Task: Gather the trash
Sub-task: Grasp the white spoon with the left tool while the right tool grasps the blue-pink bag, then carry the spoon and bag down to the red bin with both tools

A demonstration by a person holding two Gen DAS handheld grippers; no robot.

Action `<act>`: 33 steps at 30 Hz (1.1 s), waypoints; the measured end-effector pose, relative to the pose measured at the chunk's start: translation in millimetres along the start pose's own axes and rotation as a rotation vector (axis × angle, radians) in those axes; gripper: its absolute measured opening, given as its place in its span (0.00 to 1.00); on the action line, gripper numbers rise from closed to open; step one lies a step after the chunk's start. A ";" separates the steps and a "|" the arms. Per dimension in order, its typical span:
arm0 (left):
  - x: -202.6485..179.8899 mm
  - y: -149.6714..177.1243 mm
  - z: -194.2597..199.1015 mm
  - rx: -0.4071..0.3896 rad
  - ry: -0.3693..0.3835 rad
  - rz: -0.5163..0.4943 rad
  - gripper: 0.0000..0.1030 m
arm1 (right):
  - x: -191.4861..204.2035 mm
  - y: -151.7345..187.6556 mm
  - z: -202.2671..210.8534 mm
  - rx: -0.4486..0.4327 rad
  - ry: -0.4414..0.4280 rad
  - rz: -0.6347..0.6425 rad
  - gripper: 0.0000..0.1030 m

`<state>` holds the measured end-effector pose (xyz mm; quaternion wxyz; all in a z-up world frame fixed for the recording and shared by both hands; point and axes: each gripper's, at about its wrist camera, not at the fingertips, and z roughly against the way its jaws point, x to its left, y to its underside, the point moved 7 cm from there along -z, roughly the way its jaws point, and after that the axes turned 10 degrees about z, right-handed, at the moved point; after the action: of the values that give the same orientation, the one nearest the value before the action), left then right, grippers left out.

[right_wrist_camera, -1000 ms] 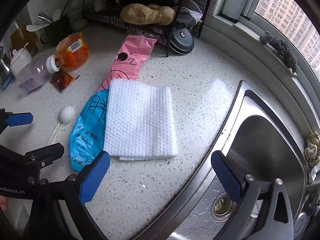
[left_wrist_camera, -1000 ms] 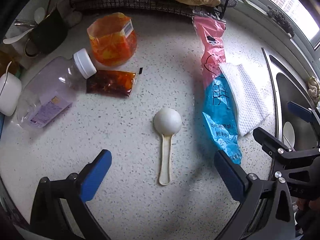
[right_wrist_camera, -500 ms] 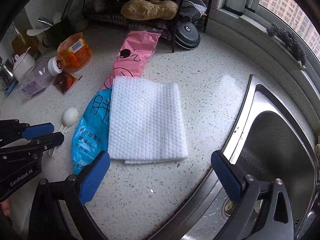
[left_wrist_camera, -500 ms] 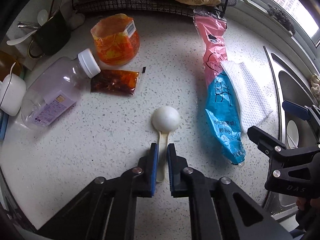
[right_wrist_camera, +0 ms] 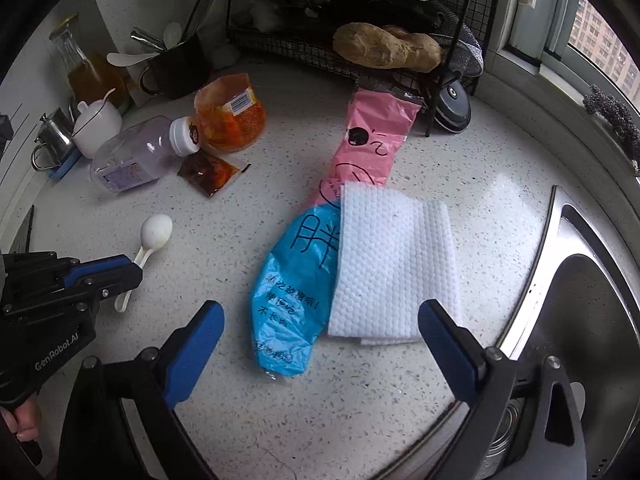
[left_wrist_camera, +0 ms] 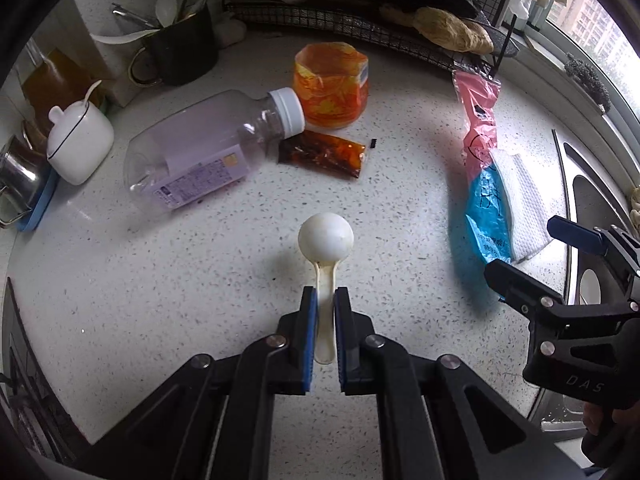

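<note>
Our left gripper (left_wrist_camera: 325,300) is clamped on the handle of the spoon (left_wrist_camera: 326,254), bowl down at mid-counter (left_wrist_camera: 160,300). Our right gripper (right_wrist_camera: 320,328) hangs with its fingers wide apart over the cloth (right_wrist_camera: 394,264) and the bag (right_wrist_camera: 312,248) near the counter's sink edge. The bottle (left_wrist_camera: 200,160), packet (left_wrist_camera: 322,153) and pouch (left_wrist_camera: 331,84) lie toward the counter's back edge.

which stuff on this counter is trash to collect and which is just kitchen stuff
Trash: plastic spoon in the left tongs, empty bottle, sauce packet, orange pouch, pink and blue bag.

Just there: white cloth, utensil cup, sugar pot, sink.
</note>
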<state>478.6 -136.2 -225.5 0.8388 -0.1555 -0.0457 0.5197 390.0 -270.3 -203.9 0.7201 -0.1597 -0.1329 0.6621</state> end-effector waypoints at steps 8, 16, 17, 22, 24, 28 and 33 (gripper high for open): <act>45.0 21.8 1.9 0.008 -0.032 0.078 0.08 | 33.9 1.6 -26.2 0.070 -0.023 0.080 0.47; 64.6 50.5 15.9 -0.007 -0.023 0.110 0.08 | 52.5 0.9 -22.7 0.048 0.009 0.150 0.08; 66.2 53.7 20.6 -0.014 -0.018 0.111 0.08 | 54.8 1.8 -18.9 0.037 0.000 0.151 0.07; 69.2 73.5 48.9 -0.047 0.004 0.113 0.08 | 71.9 12.3 9.5 -0.029 -0.027 0.157 0.05; 73.5 83.1 61.4 -0.064 0.009 0.112 0.08 | 78.1 16.6 21.7 -0.055 -0.026 0.159 0.05; 77.0 111.9 86.0 -0.097 0.016 0.118 0.08 | 88.9 42.3 55.9 -0.090 -0.034 0.166 0.05; 72.1 153.7 106.5 -0.130 0.011 0.121 0.08 | 113.9 79.6 86.8 -0.116 -0.057 0.180 0.05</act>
<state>354.2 13.6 -178.1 0.7943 -0.2147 -0.0651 0.5646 292.5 -146.4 -159.2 0.6432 -0.1936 -0.1768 0.7194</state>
